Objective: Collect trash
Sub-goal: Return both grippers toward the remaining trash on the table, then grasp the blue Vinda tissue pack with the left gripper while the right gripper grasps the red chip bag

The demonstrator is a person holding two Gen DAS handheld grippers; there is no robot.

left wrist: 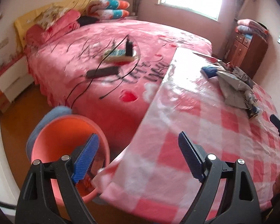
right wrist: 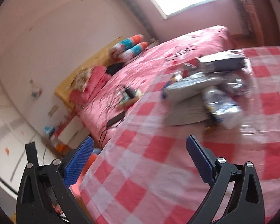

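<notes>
Left gripper (left wrist: 138,155) spread wide, holding nothing, over the near table (left wrist: 205,140) edge; pink bin (left wrist: 54,136) below left. Right gripper (right wrist: 140,160) wide apart, also bare. Trash (left wrist: 235,87) heaped far right on the table. Bed (left wrist: 80,56) beyond.

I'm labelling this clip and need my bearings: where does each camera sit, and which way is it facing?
Left wrist: rides the left tool, open, over the table's corner; it faces the pink bucket, the checked table, the wrapper pile and the bed. The right tool's tip shows at the right edge.
Right wrist: rides the right tool, open, over the table, facing the wrapper pile and bed.
Shared: table, wrappers, bed.
</notes>
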